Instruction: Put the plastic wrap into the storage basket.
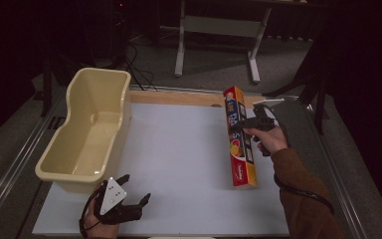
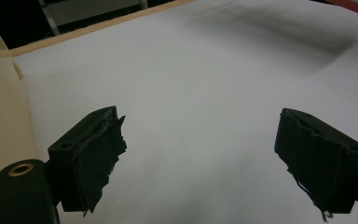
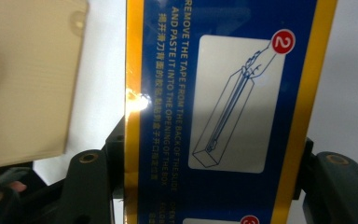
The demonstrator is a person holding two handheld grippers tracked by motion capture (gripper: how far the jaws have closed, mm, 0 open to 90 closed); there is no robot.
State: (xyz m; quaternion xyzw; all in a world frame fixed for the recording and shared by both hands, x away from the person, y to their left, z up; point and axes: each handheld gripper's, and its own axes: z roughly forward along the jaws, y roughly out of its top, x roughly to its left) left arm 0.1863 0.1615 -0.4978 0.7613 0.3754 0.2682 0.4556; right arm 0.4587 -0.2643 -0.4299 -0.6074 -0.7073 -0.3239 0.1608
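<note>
A long wrap box (image 1: 238, 144), orange and yellow with a blue panel, lies lengthwise on the right half of the white board (image 1: 179, 149). My right gripper (image 1: 248, 124) is shut across its upper half from the right side. In the right gripper view the box's blue instruction panel (image 3: 223, 93) sits tight between the two jaws of my right gripper (image 3: 212, 158). Whether the box is lifted I cannot tell. My left gripper (image 1: 135, 188) rests at the board's near left corner, open and holding nothing. In its own view my left gripper (image 2: 200, 149) has its jaws wide apart over bare white board.
A beige plastic tub (image 1: 87, 129) stands along the board's left edge, close beside the left gripper; its wall (image 2: 0, 116) and its side (image 3: 28, 79) show in the gripper views. A wooden strip (image 1: 179, 97) borders the board's far edge. Stand legs (image 1: 216, 45) are on the floor beyond.
</note>
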